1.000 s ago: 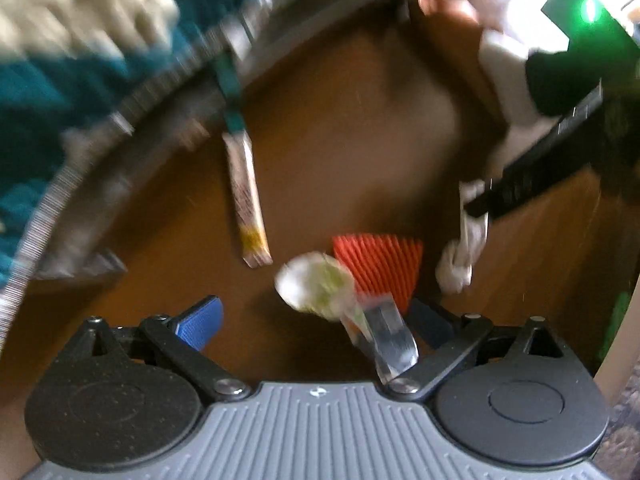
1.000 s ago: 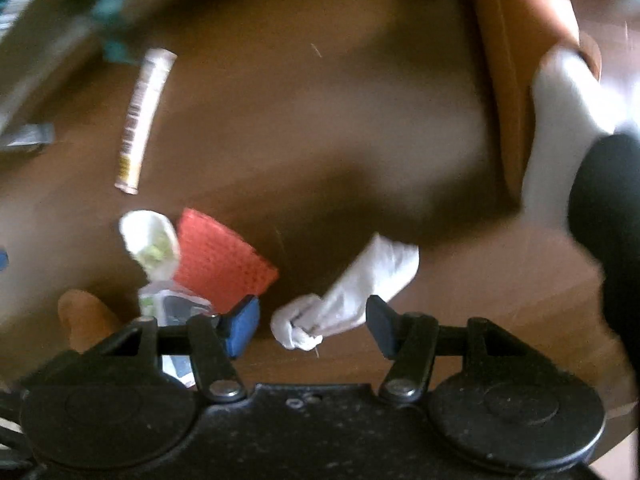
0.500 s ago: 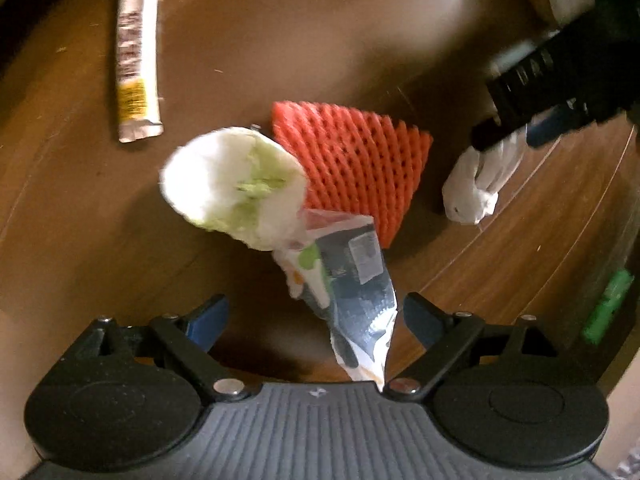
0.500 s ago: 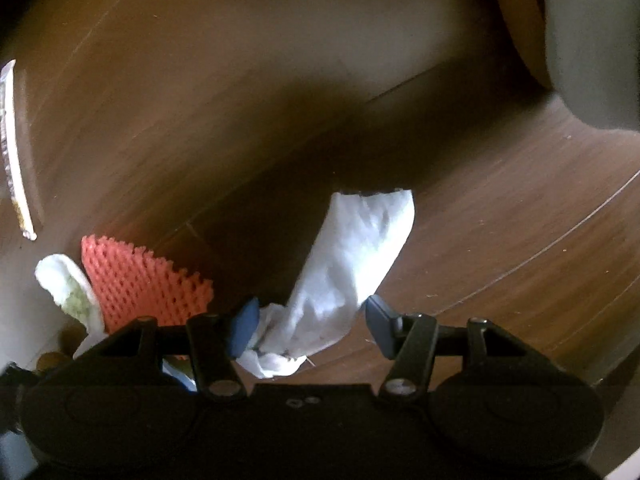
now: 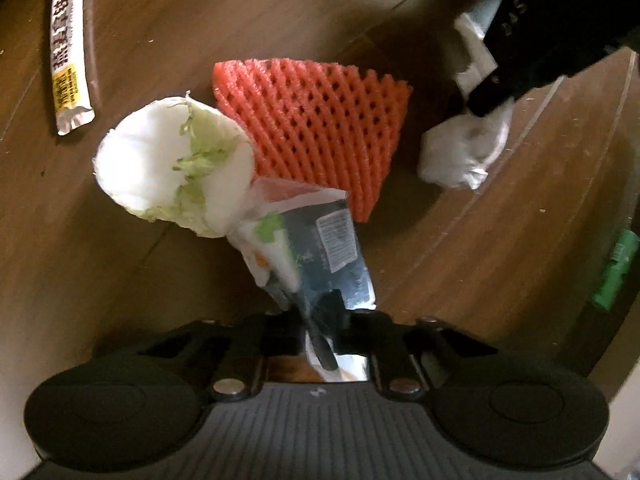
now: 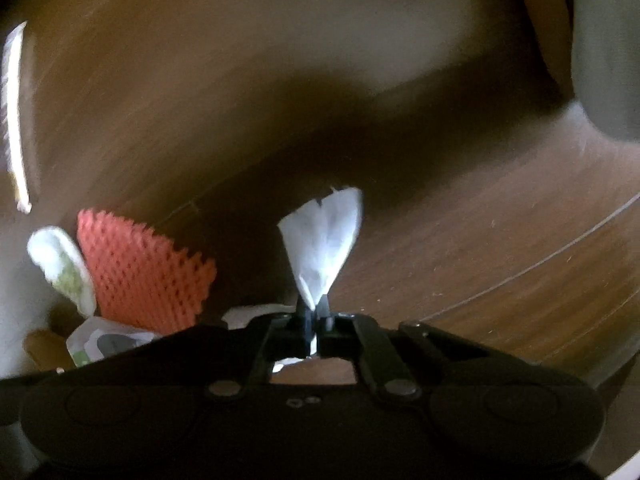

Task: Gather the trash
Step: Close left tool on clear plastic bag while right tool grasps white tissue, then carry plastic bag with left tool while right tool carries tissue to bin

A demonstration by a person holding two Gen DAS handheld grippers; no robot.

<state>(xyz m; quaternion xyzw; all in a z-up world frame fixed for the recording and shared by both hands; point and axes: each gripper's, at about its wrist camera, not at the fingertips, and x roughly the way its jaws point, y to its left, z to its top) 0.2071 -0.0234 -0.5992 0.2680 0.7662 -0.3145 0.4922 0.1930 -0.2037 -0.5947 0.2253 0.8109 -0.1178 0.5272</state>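
A glossy dark plastic wrapper with a barcode label (image 5: 324, 256) stands tilted, a white-and-green cabbage stump (image 5: 176, 164) touching its upper end. Behind lies a flattened orange foam fruit net (image 5: 320, 120). A crumpled white tissue (image 6: 324, 248) juts upward; a long white stick sachet (image 5: 68, 48) lies well apart.

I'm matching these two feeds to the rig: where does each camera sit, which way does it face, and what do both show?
Left wrist: on the left claw, facing steeply down at the wooden floor; its fingers are closing on a foil wrapper.
Right wrist: on the right claw, also facing down; its fingers pinch a white tissue.
Shared: the red foam net, the wrapper and the tissue.
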